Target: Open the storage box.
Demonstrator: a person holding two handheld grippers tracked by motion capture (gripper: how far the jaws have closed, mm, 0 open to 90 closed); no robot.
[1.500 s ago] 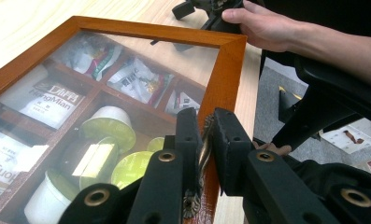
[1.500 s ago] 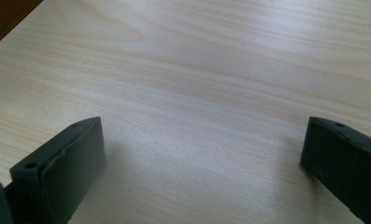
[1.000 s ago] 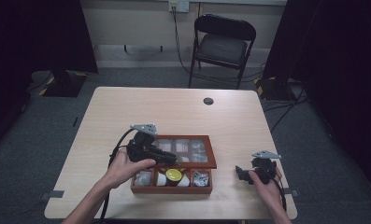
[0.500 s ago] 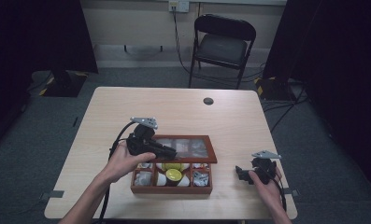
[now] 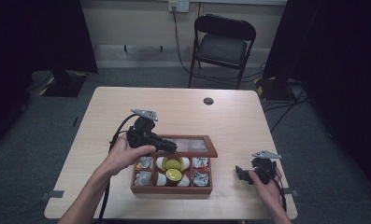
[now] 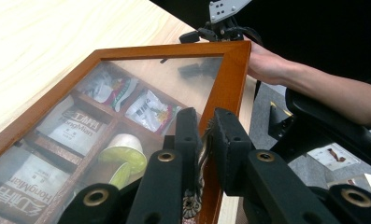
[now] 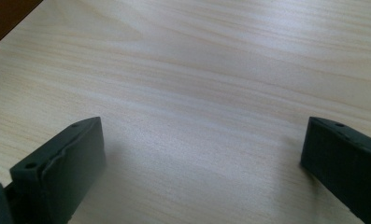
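reddish-brown wooden box (image 5: 171, 189), yellow cups (image 5: 174, 175), pale wood-grain table (image 5: 230, 116)

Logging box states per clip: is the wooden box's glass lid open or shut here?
Partly open. The left gripper pinches the lid by its front edge, tilted above the box, compartments exposed.

The hinged lid of reddish-brown varnished wood (image 6: 230, 77) has a glossy frame around a clear, reflective pane that looks like glass, and the matt black plastic jaws of the left gripper (image 6: 205, 140) close on its edge. Beneath that claw, the matching divided wooden box (image 5: 171, 189) holds crinkled, shiny foil-like sachets (image 6: 148, 109) and smooth printed paper packets (image 6: 75, 130). Under the right gripper (image 7: 204, 154), whose matt black jaws look rubbery, lies the pale, smooth wood-grain tabletop (image 7: 211, 70) with a soft satin sheen.
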